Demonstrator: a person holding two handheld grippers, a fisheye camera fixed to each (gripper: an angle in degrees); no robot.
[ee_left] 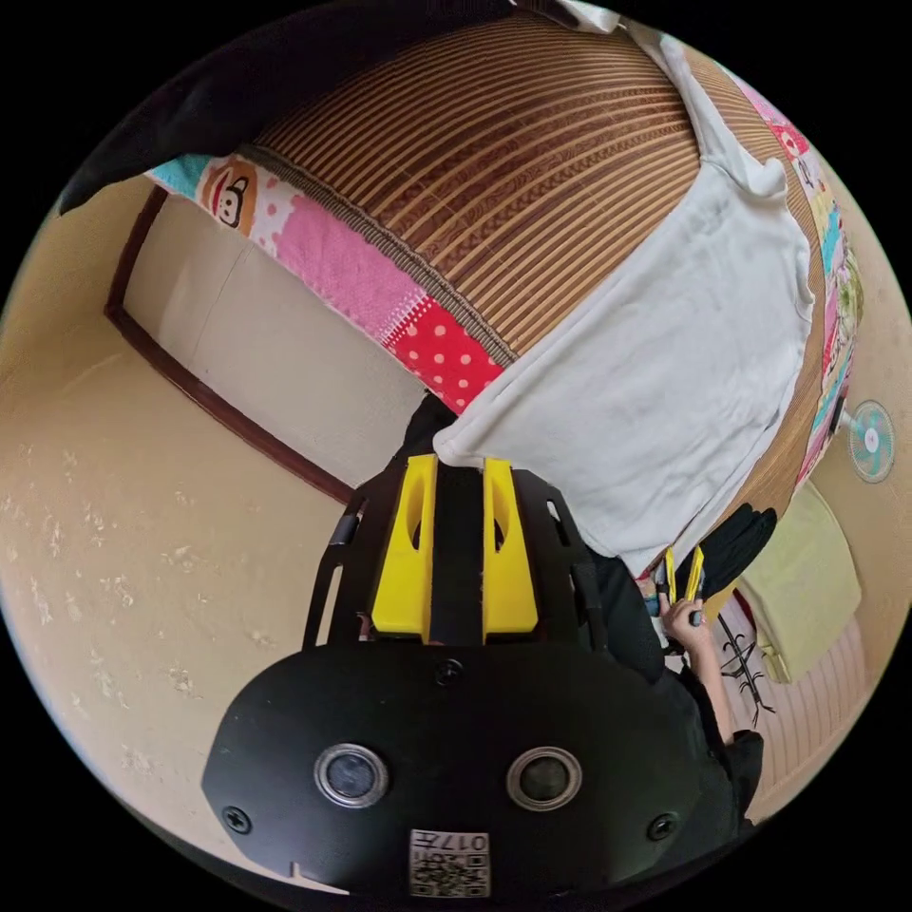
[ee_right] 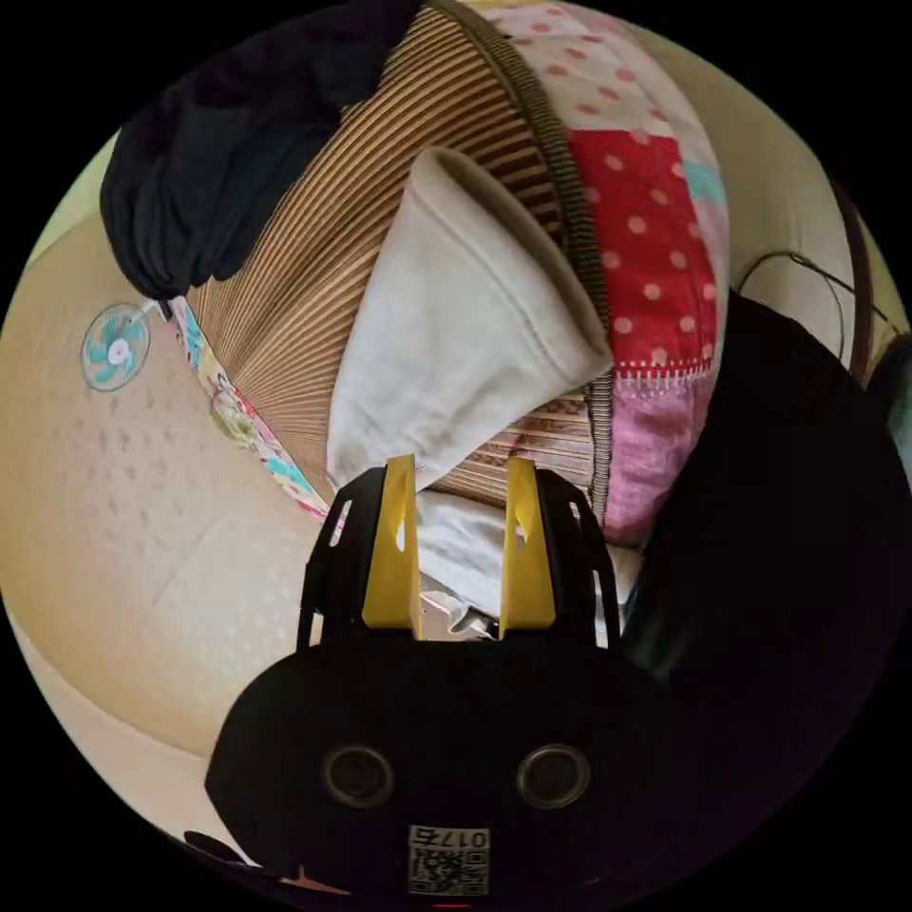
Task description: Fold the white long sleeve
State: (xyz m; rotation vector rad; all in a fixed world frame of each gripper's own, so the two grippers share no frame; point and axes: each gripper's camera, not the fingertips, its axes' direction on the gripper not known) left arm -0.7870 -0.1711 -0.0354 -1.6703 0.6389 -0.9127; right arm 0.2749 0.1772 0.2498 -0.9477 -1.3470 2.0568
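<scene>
The far sleeve end of the white long sleeve [ee_left: 684,323] runs out of the left gripper view at the rim, and dark clothing [ee_right: 218,161] covers the mat's far corner in the right gripper view. A person's dark garment blocks the side of the right gripper view next to the quilt [ee_right: 646,237], so nothing can be read there.

The shirt lies spread on a woven bamboo mat [ee_left: 494,171], its hem edge reaching the mat's bound border, where the patchwork quilt shows below. Much bare mat lies beside the shirt.

The left gripper [ee_left: 459,464] has its yellow jaws drawn close at the hem corner; whether cloth is pinched between them cannot be told. The right gripper [ee_right: 456,465] has its jaws apart, with a lifted, folded-over corner of the shirt just past the tips and more white cloth between the jaws. A hand [ee_left: 686,622] holds that gripper at the shirt's other hem corner.
</scene>
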